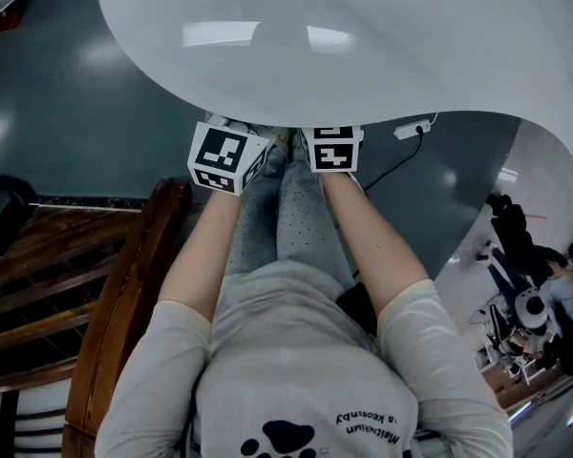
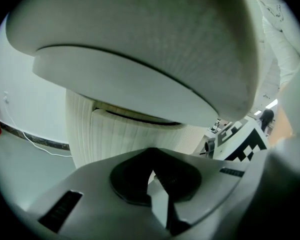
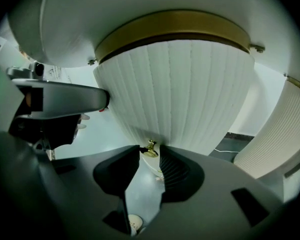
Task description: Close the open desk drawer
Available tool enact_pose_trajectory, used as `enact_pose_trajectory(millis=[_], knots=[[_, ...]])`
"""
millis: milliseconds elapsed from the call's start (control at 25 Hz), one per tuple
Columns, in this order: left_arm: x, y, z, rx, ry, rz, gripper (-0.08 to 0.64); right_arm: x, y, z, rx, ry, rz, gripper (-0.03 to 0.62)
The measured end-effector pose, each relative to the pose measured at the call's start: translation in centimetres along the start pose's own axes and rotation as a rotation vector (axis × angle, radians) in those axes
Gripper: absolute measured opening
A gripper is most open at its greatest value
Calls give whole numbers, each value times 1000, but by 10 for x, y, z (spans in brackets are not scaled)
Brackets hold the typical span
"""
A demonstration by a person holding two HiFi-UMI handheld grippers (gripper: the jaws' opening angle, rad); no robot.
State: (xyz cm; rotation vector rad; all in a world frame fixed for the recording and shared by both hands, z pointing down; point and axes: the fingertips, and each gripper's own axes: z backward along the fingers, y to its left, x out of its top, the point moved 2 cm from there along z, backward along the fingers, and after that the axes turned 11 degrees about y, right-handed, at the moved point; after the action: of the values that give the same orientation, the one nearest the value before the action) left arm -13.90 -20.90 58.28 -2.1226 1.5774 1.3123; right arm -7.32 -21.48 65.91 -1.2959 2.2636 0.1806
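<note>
left gripper [image 2: 152,176], right gripper [image 3: 150,156] abreast, tilted down, seemingly under desk [image 1: 363,36]

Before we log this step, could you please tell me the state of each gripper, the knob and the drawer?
left gripper: jaws nearly together, empty.
right gripper: jaws apart, empty.
brass knob: just at the right gripper's tips, not gripped.
ribbed drawer front: seems to stand slightly proud.

desk top [image 1: 363,46]: glossy smooth white | ribbed desk front [image 3: 180,94]: matt white | knob [image 3: 150,149]: polished brassy metal | chair [image 1: 124,289]: varnished dark wood
</note>
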Motion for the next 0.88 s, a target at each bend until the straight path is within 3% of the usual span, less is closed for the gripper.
enact_pose_trajectory(millis=[280,880], knots=[[4,0,-4,16,4,41,8,2,-2,9,-3,-20,21,143],[-23,-32,22,33,19,96,8,-27,0,60,-32,-52,-7,141]])
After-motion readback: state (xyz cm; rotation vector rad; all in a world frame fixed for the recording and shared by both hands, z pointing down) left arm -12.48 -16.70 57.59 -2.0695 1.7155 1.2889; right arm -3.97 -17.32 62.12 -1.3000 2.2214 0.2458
